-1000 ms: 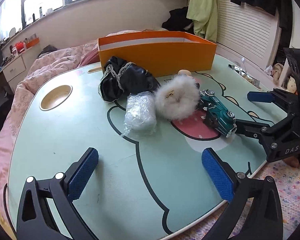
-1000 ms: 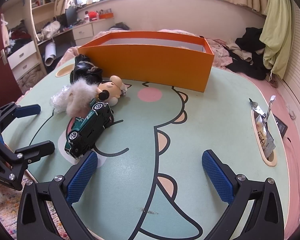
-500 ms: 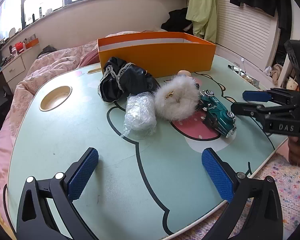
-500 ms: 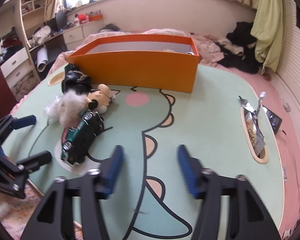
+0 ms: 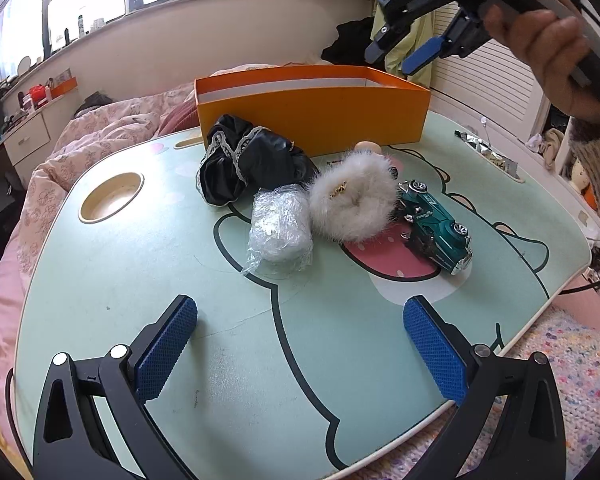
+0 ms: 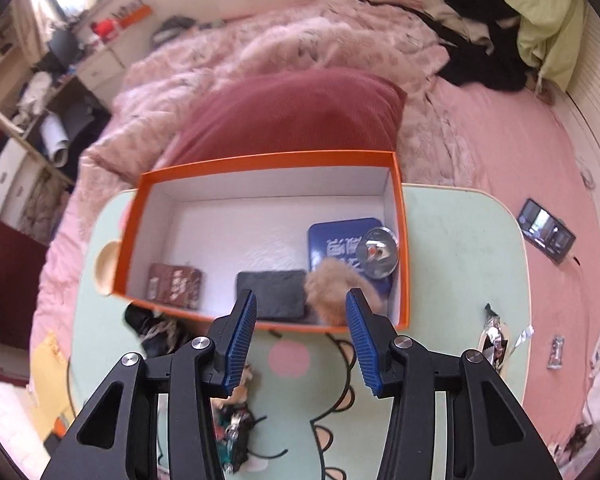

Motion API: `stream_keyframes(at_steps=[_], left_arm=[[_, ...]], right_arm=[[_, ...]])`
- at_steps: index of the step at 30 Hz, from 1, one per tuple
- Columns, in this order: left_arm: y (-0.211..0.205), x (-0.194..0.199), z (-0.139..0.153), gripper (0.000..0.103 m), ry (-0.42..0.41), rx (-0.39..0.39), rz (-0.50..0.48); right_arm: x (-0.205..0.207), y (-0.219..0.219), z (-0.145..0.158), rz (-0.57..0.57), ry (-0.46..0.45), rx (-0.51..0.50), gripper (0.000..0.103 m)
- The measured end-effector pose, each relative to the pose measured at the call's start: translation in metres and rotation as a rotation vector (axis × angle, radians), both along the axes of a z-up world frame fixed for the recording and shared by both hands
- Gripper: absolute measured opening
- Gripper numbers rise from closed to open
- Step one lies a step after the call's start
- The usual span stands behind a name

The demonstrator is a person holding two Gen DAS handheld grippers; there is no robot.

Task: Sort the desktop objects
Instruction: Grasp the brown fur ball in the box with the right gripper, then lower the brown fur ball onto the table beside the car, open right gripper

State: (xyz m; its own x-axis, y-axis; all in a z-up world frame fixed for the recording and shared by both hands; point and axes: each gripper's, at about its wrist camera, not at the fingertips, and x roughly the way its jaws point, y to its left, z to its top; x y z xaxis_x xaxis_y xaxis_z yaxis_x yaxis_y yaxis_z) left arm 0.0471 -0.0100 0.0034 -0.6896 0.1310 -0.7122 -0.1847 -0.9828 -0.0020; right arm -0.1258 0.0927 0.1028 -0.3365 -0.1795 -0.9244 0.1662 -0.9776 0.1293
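Both claws are seen empty: right gripper partly spread above the open orange cardboard box; left gripper spread wide over bare mint-green tabletop.

On the table we see the pouch, wrapped roll, fluffy ball and toy car in front of the box.

Doll at table's far edge: mostly hidden behind fur puff. Toy car in right wrist view: blurred, part-covered by right tongs. Blue tin lettering in box: unreadable. Tan fluff: smeared.
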Motion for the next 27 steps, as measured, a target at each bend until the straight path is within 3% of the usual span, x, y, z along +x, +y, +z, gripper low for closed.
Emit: stream_keyframes(at_steps=[3, 8, 9, 11, 14, 17, 21, 24, 27], left_arm=[[0.000, 0.000, 0.000, 0.103, 0.001, 0.001, -0.001], [0.000, -0.001, 0.000, 0.103, 0.003, 0.002, -0.002], [0.000, -0.001, 0.000, 0.103, 0.003, 0.002, -0.002], [0.000, -0.001, 0.000, 0.103, 0.005, 0.003, -0.002], [0.001, 0.000, -0.001, 0.103, 0.005, 0.003, -0.003], [0.001, 0.000, -0.001, 0.103, 0.005, 0.003, -0.003], [0.001, 0.000, -0.001, 0.103, 0.005, 0.003, -0.003], [0.001, 0.000, -0.001, 0.103, 0.005, 0.003, -0.003], [0.001, 0.000, -0.001, 0.103, 0.005, 0.003, -0.002]], right_arm=[[-0.019, -0.003, -0.016, -0.034, -0.061, 0.088, 0.046], [-0.038, -0.010, -0.045, -0.023, -0.180, 0.141, 0.046], [-0.040, -0.009, -0.045, -0.031, -0.177, 0.136, 0.043], [-0.044, -0.001, -0.045, -0.057, -0.223, 0.089, 0.026], [-0.048, 0.005, -0.042, -0.059, -0.248, 0.051, 0.024], [-0.036, 0.014, -0.025, -0.044, -0.213, -0.043, 0.023], [0.001, 0.015, 0.024, 0.012, -0.069, -0.148, 0.022], [0.045, 0.011, 0.057, 0.080, 0.050, -0.168, 0.022], [0.082, 0.005, 0.057, 0.137, 0.095, -0.157, 0.022]])
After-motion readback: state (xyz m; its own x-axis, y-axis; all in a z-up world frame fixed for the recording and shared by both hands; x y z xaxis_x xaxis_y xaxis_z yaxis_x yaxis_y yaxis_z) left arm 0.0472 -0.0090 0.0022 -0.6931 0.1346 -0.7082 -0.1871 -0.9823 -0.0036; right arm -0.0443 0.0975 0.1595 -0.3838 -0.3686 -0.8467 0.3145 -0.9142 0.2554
